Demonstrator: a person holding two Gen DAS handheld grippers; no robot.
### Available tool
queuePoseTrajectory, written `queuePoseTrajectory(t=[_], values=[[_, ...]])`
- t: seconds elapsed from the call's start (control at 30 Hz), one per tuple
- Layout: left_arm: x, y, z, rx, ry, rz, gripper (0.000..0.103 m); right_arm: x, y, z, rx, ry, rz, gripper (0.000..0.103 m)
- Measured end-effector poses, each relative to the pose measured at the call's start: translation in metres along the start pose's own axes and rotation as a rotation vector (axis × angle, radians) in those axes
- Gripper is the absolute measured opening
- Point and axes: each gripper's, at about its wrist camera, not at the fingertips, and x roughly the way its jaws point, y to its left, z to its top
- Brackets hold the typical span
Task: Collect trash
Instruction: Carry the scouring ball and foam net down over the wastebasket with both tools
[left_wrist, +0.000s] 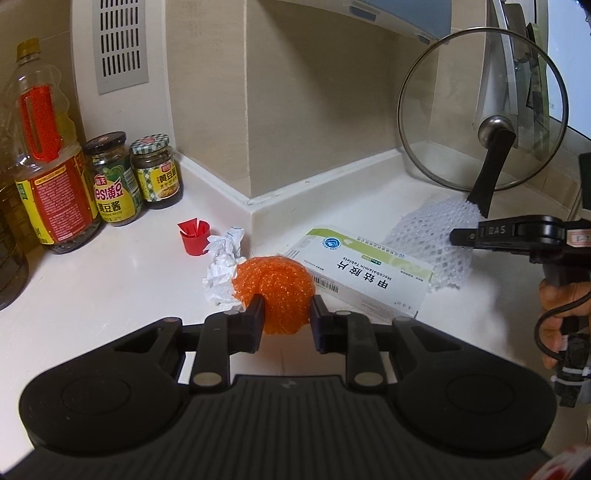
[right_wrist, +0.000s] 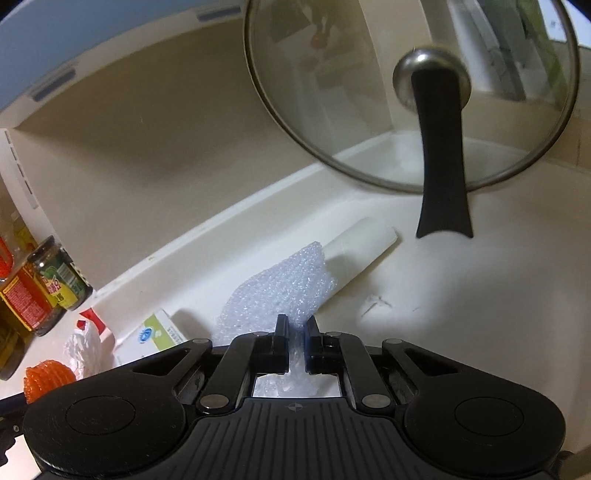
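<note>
Scourer (left_wrist: 275, 291) – pinched in left tool (left_wrist: 286, 310) | foam net (right_wrist: 280, 291) – seemingly clamped, right tool (right_wrist: 295, 328), lower part hidden

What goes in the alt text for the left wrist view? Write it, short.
The left gripper grips an orange scrubber on a white counter, with crumpled paper, a red cap and a pill box close by. At right, the right gripper pinches white foam netting below a leaning glass lid.
</note>
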Motion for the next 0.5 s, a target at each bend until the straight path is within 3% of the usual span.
queuePoseTrajectory(t=[0.5], values=[[-0.059,0.000,-0.025,-0.007,-0.036,-0.074,0.023,-0.120,0.030,-0.020,-0.096,-0.138,-0.056,0.006]])
